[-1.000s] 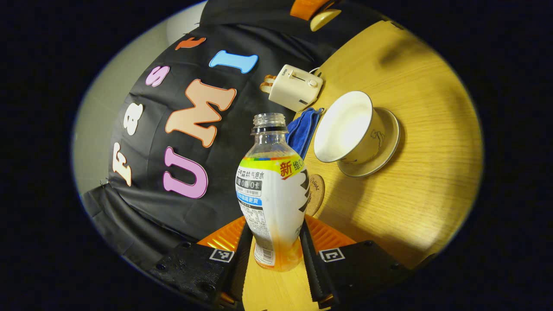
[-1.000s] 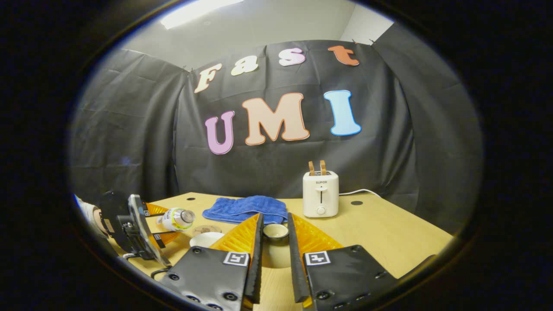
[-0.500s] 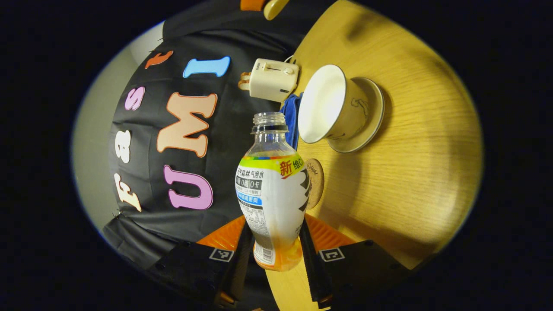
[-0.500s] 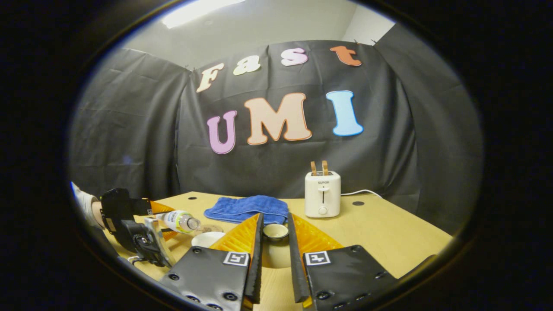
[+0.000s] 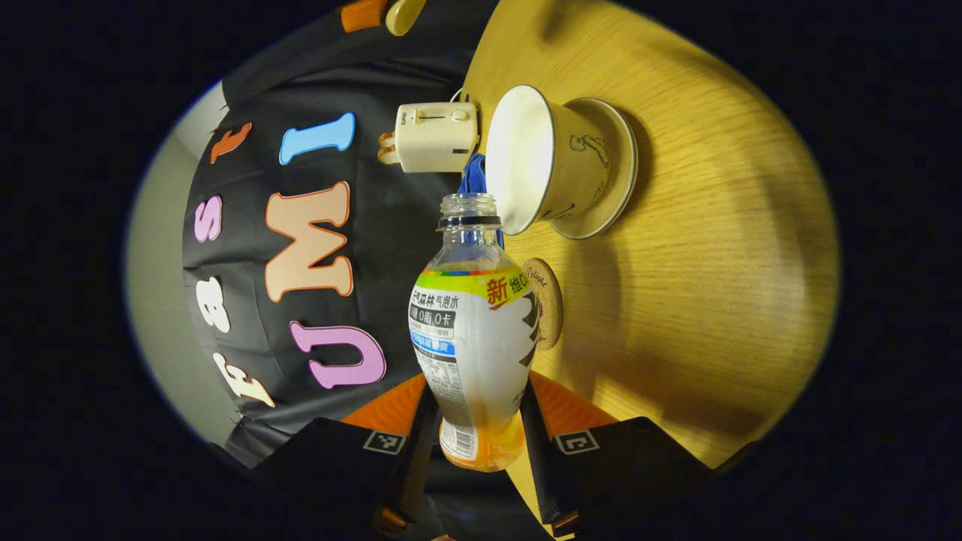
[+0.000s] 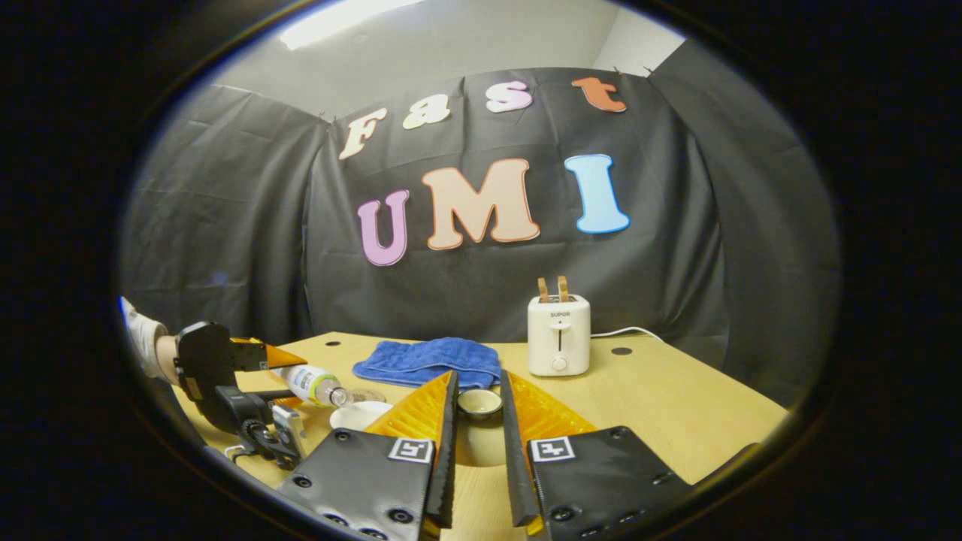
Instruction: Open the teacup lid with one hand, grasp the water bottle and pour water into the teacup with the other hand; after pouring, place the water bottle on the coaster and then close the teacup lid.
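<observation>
My left gripper [image 5: 478, 394] is shut on a capless water bottle [image 5: 470, 330] with a white label and orange base. The bottle is tipped far over, its mouth close to the rim of the white teacup [image 5: 526, 169], which stands on its saucer [image 5: 616, 180]. A round cork coaster [image 5: 546, 302] lies just behind the bottle. In the right gripper view the bottle [image 6: 312, 383] slants down over the teacup [image 6: 359, 415], next to the coaster [image 6: 370, 396]. My right gripper [image 6: 479, 387] is shut on the teacup lid [image 6: 479, 404], holding it above the table.
A white toaster [image 6: 558, 334] with two slices of toast stands at the back of the wooden table [image 6: 676, 406]. A blue cloth [image 6: 428, 361] lies to its left. A hand [image 6: 159, 353] holds the left gripper at the table's left edge.
My left gripper has rolled further, tipping the bottle more steeply and bringing its mouth closer to the teacup rim. The right gripper has kept still with the lid.
</observation>
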`<state>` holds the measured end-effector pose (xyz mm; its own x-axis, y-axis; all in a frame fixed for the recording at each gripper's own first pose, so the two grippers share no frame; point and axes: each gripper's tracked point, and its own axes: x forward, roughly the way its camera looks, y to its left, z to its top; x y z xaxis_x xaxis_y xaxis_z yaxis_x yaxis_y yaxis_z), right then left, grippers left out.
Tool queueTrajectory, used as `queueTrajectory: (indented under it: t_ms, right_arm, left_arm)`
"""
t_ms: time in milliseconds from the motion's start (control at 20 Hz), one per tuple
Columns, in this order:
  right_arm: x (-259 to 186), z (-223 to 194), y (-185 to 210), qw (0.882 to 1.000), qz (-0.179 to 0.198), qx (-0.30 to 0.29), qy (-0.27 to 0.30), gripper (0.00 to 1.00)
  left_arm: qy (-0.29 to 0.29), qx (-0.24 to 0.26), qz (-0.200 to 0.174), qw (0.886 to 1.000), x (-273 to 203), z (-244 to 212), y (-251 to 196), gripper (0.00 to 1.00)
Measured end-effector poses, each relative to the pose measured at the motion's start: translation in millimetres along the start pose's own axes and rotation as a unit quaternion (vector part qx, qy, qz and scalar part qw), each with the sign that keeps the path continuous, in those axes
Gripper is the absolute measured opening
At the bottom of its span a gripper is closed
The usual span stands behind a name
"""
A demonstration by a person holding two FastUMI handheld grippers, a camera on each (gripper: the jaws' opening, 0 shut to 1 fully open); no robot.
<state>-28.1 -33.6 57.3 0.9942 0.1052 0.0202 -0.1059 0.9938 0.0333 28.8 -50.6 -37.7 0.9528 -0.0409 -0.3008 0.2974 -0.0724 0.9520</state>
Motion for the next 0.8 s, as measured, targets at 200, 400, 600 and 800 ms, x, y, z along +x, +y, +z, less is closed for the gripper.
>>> queueTrajectory:
  t_ms: [200, 400, 600, 800]
  right_arm:
    - [-1, 1, 1, 1.0, 0.003, 0.002, 0.0, 0.32]
    - [-2, 3, -1, 1.0, 0.003, 0.007, -0.001, 0.32]
    - [-4, 6, -3, 1.0, 0.003, 0.009, -0.003, 0.32]
    - [-3, 5, -4, 1.0, 0.003, 0.011, -0.003, 0.32]
  left_arm:
    - [0.001, 0.042, -0.002, 0.999, -1, 0, 5, 0.57]
    - [0.006, 0.07, -0.01, 0.997, -1, -2, 7, 0.57]
    - [0.007, 0.097, -0.011, 0.995, 0, 0, 11, 0.57]
    - [0.007, 0.126, -0.008, 0.992, -3, -1, 18, 0.58]
